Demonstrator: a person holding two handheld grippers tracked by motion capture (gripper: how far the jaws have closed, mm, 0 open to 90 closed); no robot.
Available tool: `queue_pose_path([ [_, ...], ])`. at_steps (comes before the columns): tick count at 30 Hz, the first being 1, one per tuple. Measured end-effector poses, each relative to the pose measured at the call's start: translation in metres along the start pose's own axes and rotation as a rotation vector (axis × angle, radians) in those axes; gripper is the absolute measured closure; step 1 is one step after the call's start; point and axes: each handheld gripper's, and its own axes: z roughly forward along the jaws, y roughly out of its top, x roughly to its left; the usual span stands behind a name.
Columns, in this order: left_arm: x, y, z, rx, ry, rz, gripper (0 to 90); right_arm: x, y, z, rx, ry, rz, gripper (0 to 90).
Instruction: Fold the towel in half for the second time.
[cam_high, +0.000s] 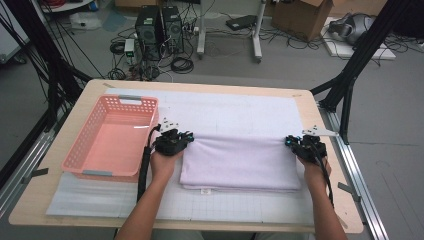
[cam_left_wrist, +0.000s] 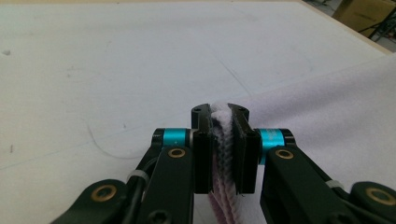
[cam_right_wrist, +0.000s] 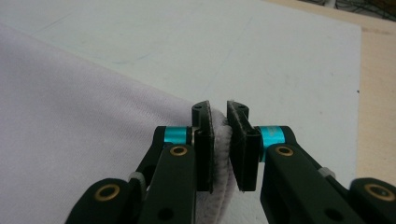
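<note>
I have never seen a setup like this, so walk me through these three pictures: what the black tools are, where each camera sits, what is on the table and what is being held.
No robot here: a person at a table holds a black two-jawed clamp in each hand. The high view looks down from above the person's side. It shows the left hand-held gripper and the right hand-held gripper at the two far corners of a folded pale lilac towel. The towel lies on a white mat covering the wooden table. An empty pink basket stands to the left of the towel.

The other two pictures come from small cameras riding on the clamps, looking along their jaws. In the left gripper view the jaws are pinched on the towel's layered edge; in the right gripper view they are likewise closed on its edge. So both clamps grip the towel.
</note>
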Motion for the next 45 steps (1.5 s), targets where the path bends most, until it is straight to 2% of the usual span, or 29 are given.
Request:
queue_pose_path([
  [2,-0.001,-0.002,0.004,0.014,0.01,-0.014,77.2,-0.002,-0.003,0.007,0.014,0.005,0.036,77.6],
  [4,-0.002,-0.004,0.001,0.028,-0.002,-0.021,62.1,-0.007,-0.006,0.009,0.014,0.055,0.13,63.1],
  [5,-0.003,-0.005,-0.002,0.016,-0.009,-0.013,55.8,-0.009,-0.006,0.008,0.016,0.062,0.159,57.1],
  [6,-0.005,-0.006,-0.007,0.001,-0.015,-0.004,53.4,-0.01,-0.006,0.005,0.018,0.066,0.169,55.0],
  [7,-0.006,-0.008,-0.012,-0.012,-0.02,0.01,53.0,-0.01,-0.006,0.0,0.019,0.061,0.162,53.1],
  [9,-0.009,-0.007,-0.019,0.013,-0.039,0.027,51.5,-0.009,-0.005,-0.01,0.013,0.049,0.134,52.5],
  [10,-0.012,-0.007,-0.023,0.012,-0.044,0.04,50.2,-0.008,-0.005,-0.016,0.004,0.051,0.136,52.6],
  [11,-0.014,-0.009,-0.028,-0.015,-0.049,0.058,50.6,-0.007,-0.005,-0.021,-0.006,0.056,0.13,53.2],
  [12,-0.017,-0.011,-0.032,-0.035,-0.062,0.064,52.7,-0.005,-0.005,-0.026,-0.014,0.065,0.122,54.2],
  [15,-0.023,-0.017,-0.038,0.032,-0.12,0.07,52.0,0.002,-0.011,-0.037,0.007,0.125,0.14,54.4],
  [17,-0.027,-0.024,-0.044,0.004,-0.13,0.08,52.7,0.01,-0.018,-0.042,0.022,0.147,0.121,55.2],
  [20,-0.029,-0.035,-0.053,0.009,-0.159,0.056,54.2,0.021,-0.028,-0.048,0.04,0.184,0.085,57.5],
  [23,-0.028,-0.045,-0.059,0.049,-0.167,0.037,56.3,0.03,-0.035,-0.051,0.07,0.228,0.054,57.5],
  [25,-0.028,-0.049,-0.062,0.09,-0.164,0.007,57.8,0.036,-0.038,-0.055,0.083,0.227,0.023,58.3],
  [28,-0.031,-0.057,-0.067,0.11,-0.156,0.03,61.1,0.043,-0.043,-0.06,0.093,0.231,0.009,60.7],
  [31,-0.034,-0.06,-0.07,0.118,-0.145,0.059,62.2,0.047,-0.052,-0.061,0.134,0.201,-0.038,62.5],
  [34,-0.038,-0.063,-0.074,0.127,-0.128,0.108,61.2,0.048,-0.059,-0.065,0.122,0.191,-0.056,62.3],
  [37,-0.037,-0.065,-0.078,0.126,-0.117,0.1,60.5,0.052,-0.063,-0.071,0.122,0.151,-0.097,62.3],
  [39,-0.036,-0.067,-0.082,0.109,-0.111,0.089,55.1,0.051,-0.065,-0.075,0.116,0.14,-0.081,62.2],
  [41,-0.037,-0.067,-0.087,0.062,-0.115,0.084,50.3,0.051,-0.066,-0.08,0.103,0.149,-0.041,59.8],
  [45,-0.039,-0.063,-0.095,-0.048,-0.15,0.065,40.2,0.055,-0.061,-0.09,0.012,0.155,-0.001,48.5],
])
